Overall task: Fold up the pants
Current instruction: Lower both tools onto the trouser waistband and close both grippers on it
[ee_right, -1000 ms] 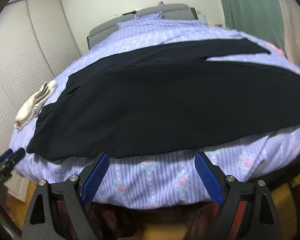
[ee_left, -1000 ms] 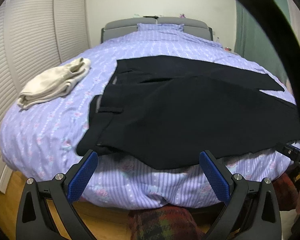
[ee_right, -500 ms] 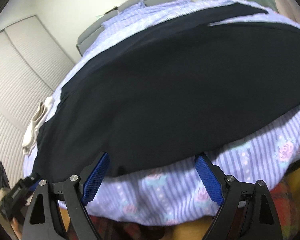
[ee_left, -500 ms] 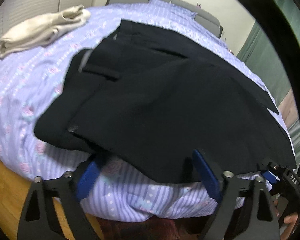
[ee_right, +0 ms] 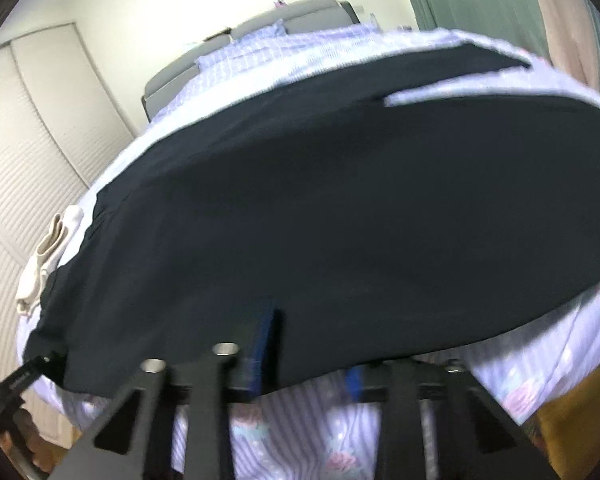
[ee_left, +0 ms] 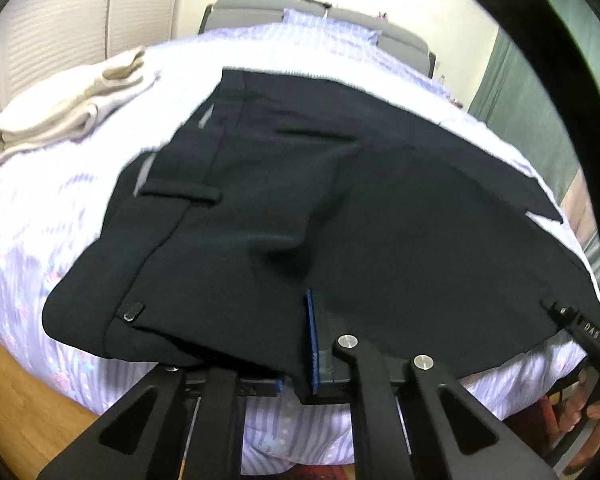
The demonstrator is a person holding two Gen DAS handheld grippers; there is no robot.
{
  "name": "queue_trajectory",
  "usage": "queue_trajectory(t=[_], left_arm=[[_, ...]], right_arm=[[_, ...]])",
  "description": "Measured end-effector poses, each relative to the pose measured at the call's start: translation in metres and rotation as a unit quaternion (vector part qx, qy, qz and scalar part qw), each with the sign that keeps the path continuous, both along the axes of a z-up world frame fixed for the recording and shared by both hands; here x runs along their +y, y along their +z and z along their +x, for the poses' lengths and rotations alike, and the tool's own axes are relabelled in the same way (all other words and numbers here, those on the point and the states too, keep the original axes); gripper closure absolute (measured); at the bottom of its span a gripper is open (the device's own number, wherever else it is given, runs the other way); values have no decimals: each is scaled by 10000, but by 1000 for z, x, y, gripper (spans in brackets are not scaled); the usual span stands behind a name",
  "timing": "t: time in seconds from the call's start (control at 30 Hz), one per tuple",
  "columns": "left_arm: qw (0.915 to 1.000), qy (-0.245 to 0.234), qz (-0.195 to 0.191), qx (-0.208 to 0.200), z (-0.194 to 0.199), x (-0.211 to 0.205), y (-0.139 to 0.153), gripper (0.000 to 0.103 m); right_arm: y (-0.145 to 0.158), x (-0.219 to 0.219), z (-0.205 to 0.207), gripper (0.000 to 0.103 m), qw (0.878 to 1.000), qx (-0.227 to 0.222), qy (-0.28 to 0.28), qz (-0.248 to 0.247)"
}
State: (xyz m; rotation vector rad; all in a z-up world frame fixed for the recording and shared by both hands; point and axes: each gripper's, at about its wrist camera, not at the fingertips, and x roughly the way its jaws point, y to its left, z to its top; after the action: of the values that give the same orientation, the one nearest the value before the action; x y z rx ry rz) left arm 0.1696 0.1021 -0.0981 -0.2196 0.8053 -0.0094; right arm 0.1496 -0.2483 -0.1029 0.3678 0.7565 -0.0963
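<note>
Dark navy pants point(ee_left: 340, 200) lie spread across the bed, waistband to the left and legs running off to the right. My left gripper point(ee_left: 296, 360) is shut on their near edge beside the waistband, and the cloth bunches up over its fingers. Further along the same edge, on the leg point(ee_right: 340, 208), the jaws of my right gripper point(ee_right: 308, 360) are closing. The cloth hangs between its blue pads point(ee_right: 262, 340), which still stand apart. Each gripper shows at the rim of the other's view: the right gripper point(ee_left: 580, 328) and the left gripper point(ee_right: 24, 376).
The bed point(ee_left: 40, 200) has a lilac striped cover with roses. A folded cream garment point(ee_left: 68, 108) lies on it, left of the waistband. Behind are a grey headboard point(ee_left: 320, 8), white slatted wardrobe doors point(ee_right: 20, 140) on the left and a green curtain point(ee_left: 520, 92) on the right. A wooden floor point(ee_left: 20, 392) lies below the bed edge.
Both grippers have moved forward from in front of the bed onto the pants' near edge. The left has shut on the cloth and the right has narrowed around it.
</note>
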Motion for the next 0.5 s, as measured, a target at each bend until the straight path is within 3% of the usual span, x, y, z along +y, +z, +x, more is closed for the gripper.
queue_trajectory(t=[0.13, 0.33, 0.4, 0.5], left_arm=[[9976, 80, 338, -599, 9, -6, 36, 93], [9863, 367, 734, -1431, 79, -18, 103, 93], [9835, 464, 813, -1550, 112, -20, 115, 93], [9860, 506, 924, -1290, 169, -19, 123, 94]], right_arm=[[47, 3, 18, 86, 9984, -507, 150, -203], [98, -11, 93, 87, 9932, -1080, 386, -177], [104, -13, 122, 87, 9913, -1202, 466, -274], [109, -15, 165, 87, 9906, -1202, 551, -362]])
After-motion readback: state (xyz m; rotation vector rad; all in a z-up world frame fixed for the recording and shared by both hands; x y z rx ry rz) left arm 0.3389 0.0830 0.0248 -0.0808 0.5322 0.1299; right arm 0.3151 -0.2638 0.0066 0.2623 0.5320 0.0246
